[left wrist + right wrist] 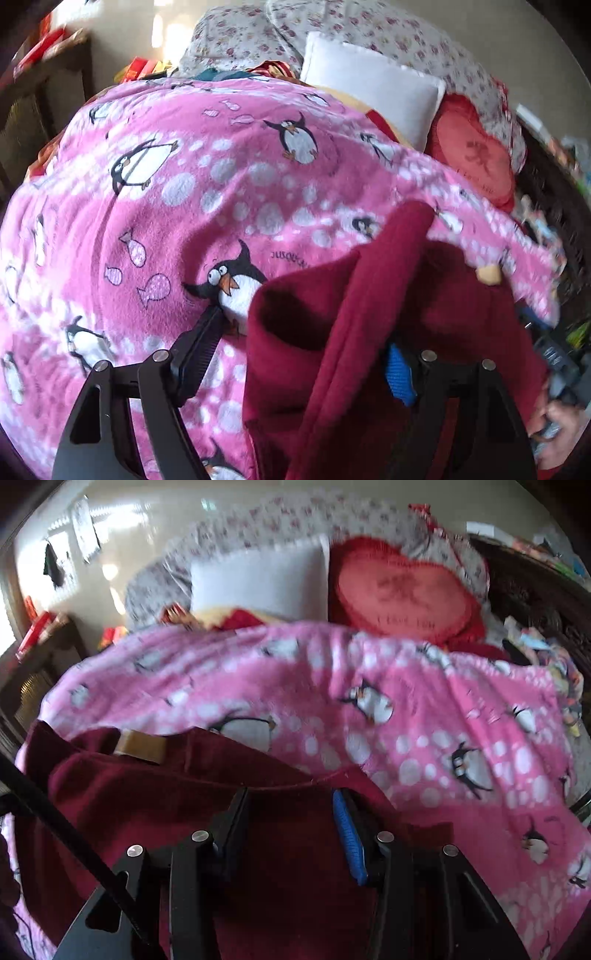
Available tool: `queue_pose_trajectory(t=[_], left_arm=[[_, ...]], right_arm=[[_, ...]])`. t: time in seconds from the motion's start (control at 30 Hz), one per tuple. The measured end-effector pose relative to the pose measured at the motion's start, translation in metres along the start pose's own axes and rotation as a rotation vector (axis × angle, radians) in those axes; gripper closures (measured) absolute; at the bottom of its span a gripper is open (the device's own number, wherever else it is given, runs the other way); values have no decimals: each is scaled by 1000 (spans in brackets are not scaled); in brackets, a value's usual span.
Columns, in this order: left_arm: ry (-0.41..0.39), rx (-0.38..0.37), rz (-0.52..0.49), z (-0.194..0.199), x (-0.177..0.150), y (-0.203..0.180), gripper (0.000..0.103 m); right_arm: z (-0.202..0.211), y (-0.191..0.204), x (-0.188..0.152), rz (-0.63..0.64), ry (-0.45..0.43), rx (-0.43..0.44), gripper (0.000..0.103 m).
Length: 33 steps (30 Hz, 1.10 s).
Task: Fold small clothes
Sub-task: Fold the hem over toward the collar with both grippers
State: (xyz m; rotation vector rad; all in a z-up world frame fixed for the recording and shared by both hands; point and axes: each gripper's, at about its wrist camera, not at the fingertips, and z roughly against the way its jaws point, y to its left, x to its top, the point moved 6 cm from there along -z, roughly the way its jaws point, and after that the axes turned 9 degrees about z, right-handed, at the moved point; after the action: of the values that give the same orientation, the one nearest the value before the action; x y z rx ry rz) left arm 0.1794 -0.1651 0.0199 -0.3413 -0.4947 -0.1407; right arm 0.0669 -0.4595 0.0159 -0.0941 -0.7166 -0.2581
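A dark red fleece garment (pixel 332 350) with a tan label lies bunched on the pink penguin blanket (pixel 166 192). My left gripper (pixel 306 332) is open wide; its left finger (pixel 199 343) rests over the blanket and its blue-padded right finger (pixel 399 376) is half buried in the garment's folds. In the right wrist view the garment (pixel 155 797) lies under my right gripper (pixel 291 801), which is open with both fingers resting on the fabric near its hem. The tan label (pixel 142 746) shows at the left.
A white pillow (pixel 258 579) and a red heart cushion (pixel 402 594) lie at the bed's head, with a floral duvet (pixel 369 33) behind. A dark wooden frame (pixel 528 587) with clutter is at the right. A dark cabinet (pixel 40 103) stands at the left.
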Motion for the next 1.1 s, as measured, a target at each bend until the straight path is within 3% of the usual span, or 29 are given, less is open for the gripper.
queue_pose_trajectory(t=[0.13, 0.27, 0.37, 0.47, 0.53, 0.57, 0.67, 0.77, 0.9, 0.97, 1.03, 1.07, 1.1], left_arm=[[-45, 38, -86, 17, -9, -7, 23], [-63, -24, -86, 44, -23, -4, 23], [-85, -21, -95, 62, -42, 1, 23], [-83, 2, -74, 65, -62, 11, 23], [-65, 82, -63, 56, -77, 24, 23], [-46, 107, -51, 50, -83, 31, 23], [-19, 66, 3, 46, -94, 45, 21], [-22, 46, 51, 51, -98, 56, 19], [-30, 29, 79, 60, -103, 65, 19], [-45, 30, 86, 65, -107, 70, 19], [-57, 22, 84, 72, -114, 75, 19], [-61, 16, 82, 74, -116, 77, 19], [-67, 11, 79, 76, -116, 78, 19]], right_arm=[[30, -3, -4, -33, -76, 29, 50], [76, -3, -23, -27, -126, 69, 43], [104, 6, -44, 5, -151, 71, 43], [99, 12, -61, 21, -116, 60, 43], [74, 14, -65, 32, -80, 18, 43], [73, 15, -62, 19, -102, 16, 40], [82, 21, -49, 5, -108, 8, 40], [101, 45, -37, 15, -160, 94, 39], [104, 102, -22, 50, -166, 283, 39], [98, 134, -13, 74, -163, 331, 39], [89, 166, -3, 123, -160, 337, 53], [83, 184, 3, 156, -158, 331, 69], [77, 196, 8, 170, -156, 331, 72]])
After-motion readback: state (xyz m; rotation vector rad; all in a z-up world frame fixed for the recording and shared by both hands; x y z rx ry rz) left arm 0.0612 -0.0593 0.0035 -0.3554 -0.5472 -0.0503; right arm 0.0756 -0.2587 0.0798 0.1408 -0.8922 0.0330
